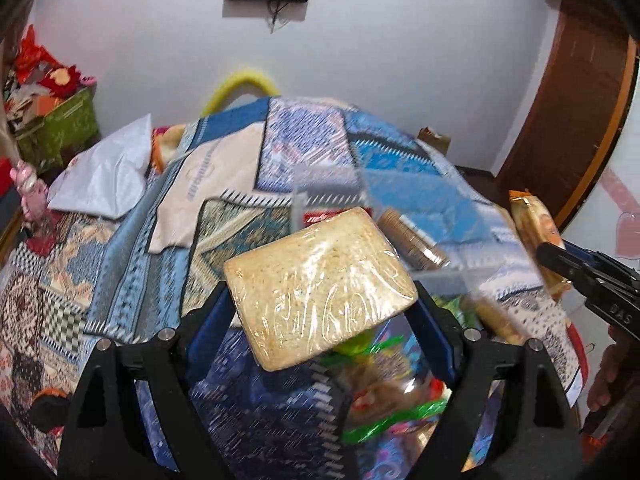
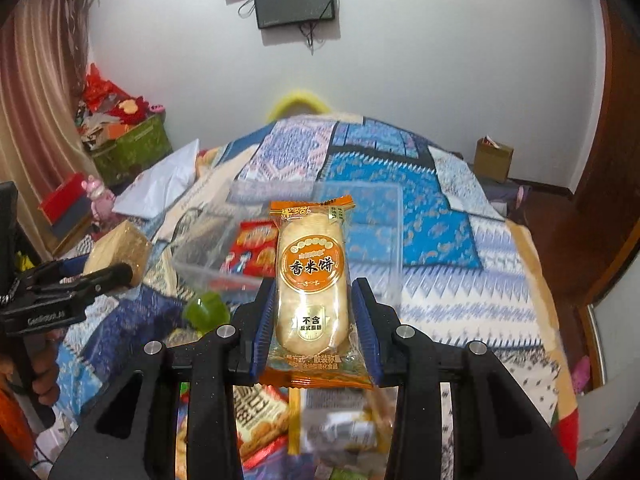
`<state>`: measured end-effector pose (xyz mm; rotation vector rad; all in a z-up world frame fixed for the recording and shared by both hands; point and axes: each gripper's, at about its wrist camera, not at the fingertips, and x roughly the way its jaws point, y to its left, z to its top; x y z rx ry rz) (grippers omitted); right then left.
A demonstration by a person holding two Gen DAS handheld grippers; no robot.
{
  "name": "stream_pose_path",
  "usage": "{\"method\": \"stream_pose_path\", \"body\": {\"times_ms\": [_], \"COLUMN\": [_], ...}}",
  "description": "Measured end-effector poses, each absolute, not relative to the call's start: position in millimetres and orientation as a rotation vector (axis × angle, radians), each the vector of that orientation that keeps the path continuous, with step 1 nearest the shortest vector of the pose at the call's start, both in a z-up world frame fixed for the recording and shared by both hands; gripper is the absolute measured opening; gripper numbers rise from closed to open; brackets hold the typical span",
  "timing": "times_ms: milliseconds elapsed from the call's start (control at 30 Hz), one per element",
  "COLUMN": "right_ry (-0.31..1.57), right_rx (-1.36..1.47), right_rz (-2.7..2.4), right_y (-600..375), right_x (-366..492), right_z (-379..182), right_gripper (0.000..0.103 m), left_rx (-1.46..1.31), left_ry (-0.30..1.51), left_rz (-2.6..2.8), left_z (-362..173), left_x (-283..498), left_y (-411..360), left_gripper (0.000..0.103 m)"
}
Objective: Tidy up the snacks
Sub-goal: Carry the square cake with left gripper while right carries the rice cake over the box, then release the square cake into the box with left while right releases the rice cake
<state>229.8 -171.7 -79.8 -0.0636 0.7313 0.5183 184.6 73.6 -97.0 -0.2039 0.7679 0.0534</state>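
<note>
My left gripper (image 1: 320,304) is shut on a plastic-wrapped beige cake block (image 1: 320,284), held above the patterned bedspread; it also shows in the right wrist view (image 2: 118,250). My right gripper (image 2: 314,312) is shut on an orange rice cracker packet (image 2: 312,276), held upright; that packet shows at the right of the left wrist view (image 1: 536,228). Beyond both lies a clear plastic container (image 2: 372,240) holding a red snack packet (image 2: 254,250); it also shows in the left wrist view (image 1: 452,276) with a roll of round biscuits (image 1: 412,240) in it.
Loose snack packets (image 2: 260,412) lie on the bedspread (image 2: 440,216) under my grippers, with green wrappers (image 1: 384,416). A white bag (image 1: 104,172), a green box (image 2: 132,148) and a pink toy (image 2: 98,196) are at the left. A brown bag (image 2: 494,158) stands at the far right.
</note>
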Motion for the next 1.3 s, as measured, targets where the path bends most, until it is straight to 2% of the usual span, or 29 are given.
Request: {"method": "stream_pose_path", "body": {"times_ms": [367, 833, 1300], "right_ry": [0.715, 0.840, 0.944], "right_rx": [-0.050, -0.120, -0.142], "right_rz": [0.512, 0.527, 0.546], "right_y": [-170, -151, -144], "right_x": [267, 314, 328], "right_z": [-76, -119, -148], "right_gripper": [0.035, 0.035, 0.035], "left_rx": [-0.183, -0.144, -0.150], "left_ry": [0.766, 0.877, 1.008], "left_rz": [-0.006, -0.045, -0.068], "left_z": [-95, -140, -170], "left_x": [238, 301, 322], "left_y": [45, 18, 13], "left_gripper": [0.085, 0.085, 0.086]}}
